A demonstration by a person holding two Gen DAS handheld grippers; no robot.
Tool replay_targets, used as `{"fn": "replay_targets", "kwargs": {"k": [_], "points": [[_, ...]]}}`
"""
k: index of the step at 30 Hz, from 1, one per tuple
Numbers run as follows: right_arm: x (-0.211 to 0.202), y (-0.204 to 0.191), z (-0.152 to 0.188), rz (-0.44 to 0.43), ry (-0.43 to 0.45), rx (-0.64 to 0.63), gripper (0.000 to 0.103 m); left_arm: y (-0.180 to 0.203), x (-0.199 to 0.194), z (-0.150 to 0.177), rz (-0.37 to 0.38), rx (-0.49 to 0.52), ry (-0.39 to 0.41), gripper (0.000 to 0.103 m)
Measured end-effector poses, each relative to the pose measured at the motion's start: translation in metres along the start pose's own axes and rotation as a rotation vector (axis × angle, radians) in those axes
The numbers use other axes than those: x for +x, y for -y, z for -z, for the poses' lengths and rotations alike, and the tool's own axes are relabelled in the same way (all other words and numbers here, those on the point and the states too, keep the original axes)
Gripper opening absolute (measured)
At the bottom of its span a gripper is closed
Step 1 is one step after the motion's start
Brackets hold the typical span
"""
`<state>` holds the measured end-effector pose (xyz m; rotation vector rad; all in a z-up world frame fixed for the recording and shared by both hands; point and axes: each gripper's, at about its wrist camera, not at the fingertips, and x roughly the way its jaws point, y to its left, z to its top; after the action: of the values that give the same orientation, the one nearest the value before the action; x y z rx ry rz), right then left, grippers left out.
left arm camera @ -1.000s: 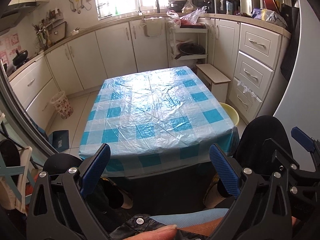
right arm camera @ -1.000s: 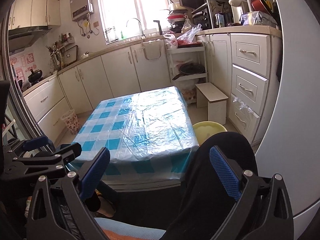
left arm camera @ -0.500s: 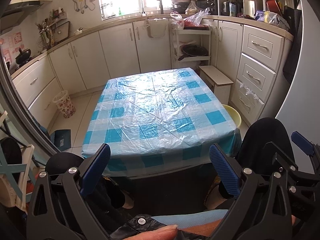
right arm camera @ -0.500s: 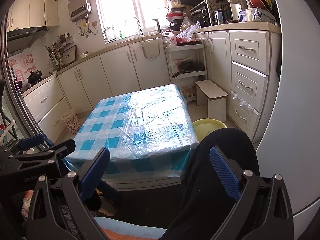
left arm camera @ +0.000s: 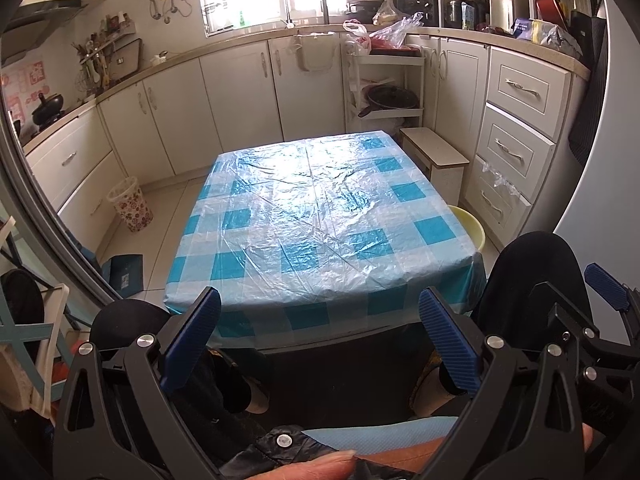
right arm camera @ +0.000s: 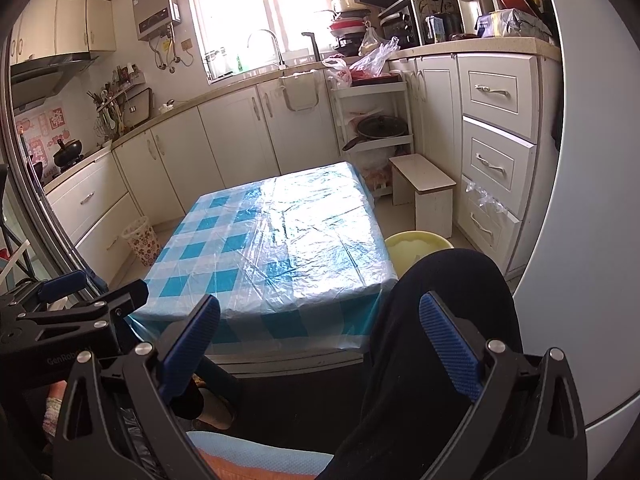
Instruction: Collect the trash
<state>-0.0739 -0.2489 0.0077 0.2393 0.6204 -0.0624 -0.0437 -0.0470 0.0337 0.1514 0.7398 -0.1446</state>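
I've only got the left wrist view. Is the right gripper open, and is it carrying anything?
Observer: In the right wrist view, the right gripper is wide open with nothing between its fingers.
Operator: What's the yellow thing behind the table corner?
Observer: A yellow basin on the floor beside the table. Its inside looks pale, but I can't tell what's in it.
Operator: Anything past it?
Observer: A pinkish bundle sits at the bottom of the white rack, beside the stool.
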Motion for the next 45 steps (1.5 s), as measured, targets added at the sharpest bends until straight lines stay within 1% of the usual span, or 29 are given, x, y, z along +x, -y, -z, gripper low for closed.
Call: {"fn": "replay_targets", "kwargs": {"k": [16, 45], "points": [[0.001, -0.0003, 0.0012, -0.001, -0.012, -0.003, 0.096, -0.0015, 0.0001, 0.0003, -0.013, -0.005, -0.003, 0.095], [0.0044, 0.0, 0.0055, -0.006, -0.028, -0.008, 0.096, -0.0033, 0.0033, 0.0049, -0.012, -0.012, -0.012, 0.095]]}}
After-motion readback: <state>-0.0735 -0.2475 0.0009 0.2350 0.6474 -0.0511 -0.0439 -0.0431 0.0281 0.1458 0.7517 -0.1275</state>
